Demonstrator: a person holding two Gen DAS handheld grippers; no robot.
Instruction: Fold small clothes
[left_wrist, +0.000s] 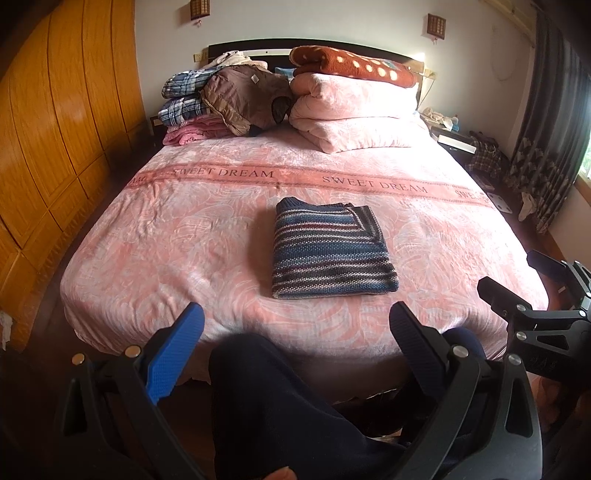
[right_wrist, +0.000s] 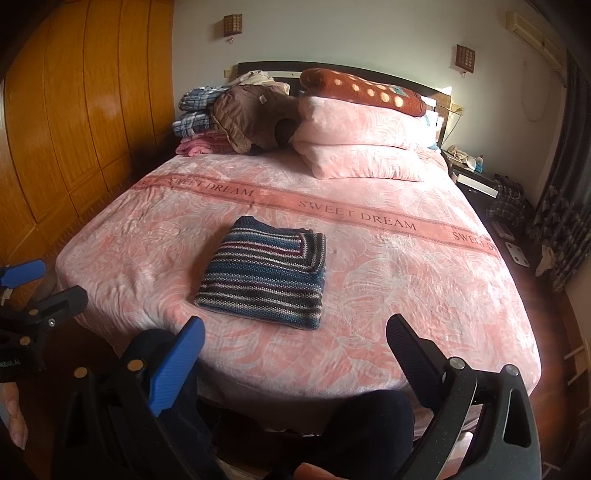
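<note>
Sweater (left_wrist: 334, 248), one, folded on bed (left_wrist: 147, 236), two claws, left claw (left_wrist: 295, 325) and right claw (right_wrist: 295, 338), spread empty.

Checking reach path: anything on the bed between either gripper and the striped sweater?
Nothing visible. Only bare pink bedspread lies between the open left gripper, the open right gripper and the folded striped sweater.

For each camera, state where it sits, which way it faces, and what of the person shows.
Left wrist: on the left gripper at the bed's foot, facing the headboard; open jaws, dark trouser legs, and the right gripper show.
Right wrist: on the right gripper, facing likewise; open jaws, a fingertip and the left gripper show.
Shared: folded striped sweater on the pink bedspread.
</note>
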